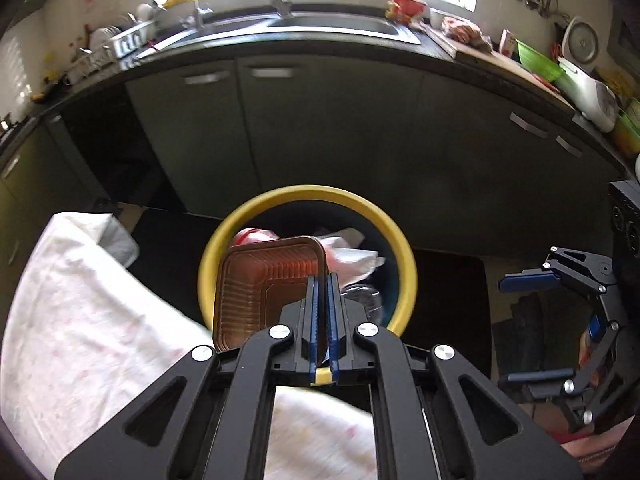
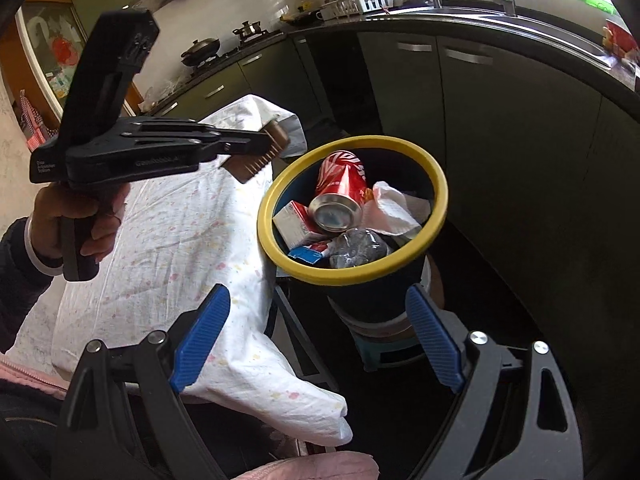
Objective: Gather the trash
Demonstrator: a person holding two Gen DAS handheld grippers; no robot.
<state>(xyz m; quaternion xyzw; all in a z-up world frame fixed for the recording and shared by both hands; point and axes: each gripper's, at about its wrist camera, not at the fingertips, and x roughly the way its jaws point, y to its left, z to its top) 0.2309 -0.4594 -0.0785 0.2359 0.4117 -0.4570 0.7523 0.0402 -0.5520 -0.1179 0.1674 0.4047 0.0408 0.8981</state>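
In the left wrist view, the left hand-held gripper (image 1: pixel 320 300) is clamped on the rim of a brown tray (image 1: pixel 264 284) held in front of the yellow-rimmed bin (image 1: pixel 404 256); best to carry the tray fully over the bin's mouth before letting go. In the right wrist view, the right hand-held gripper (image 2: pixel 316 336) stands wide apart and empty below the bin (image 2: pixel 280 256), which holds a can (image 2: pixel 340 192), a carton (image 2: pixel 294 220), tissue (image 2: pixel 396 204) and a crumpled bottle (image 2: pixel 356 248).
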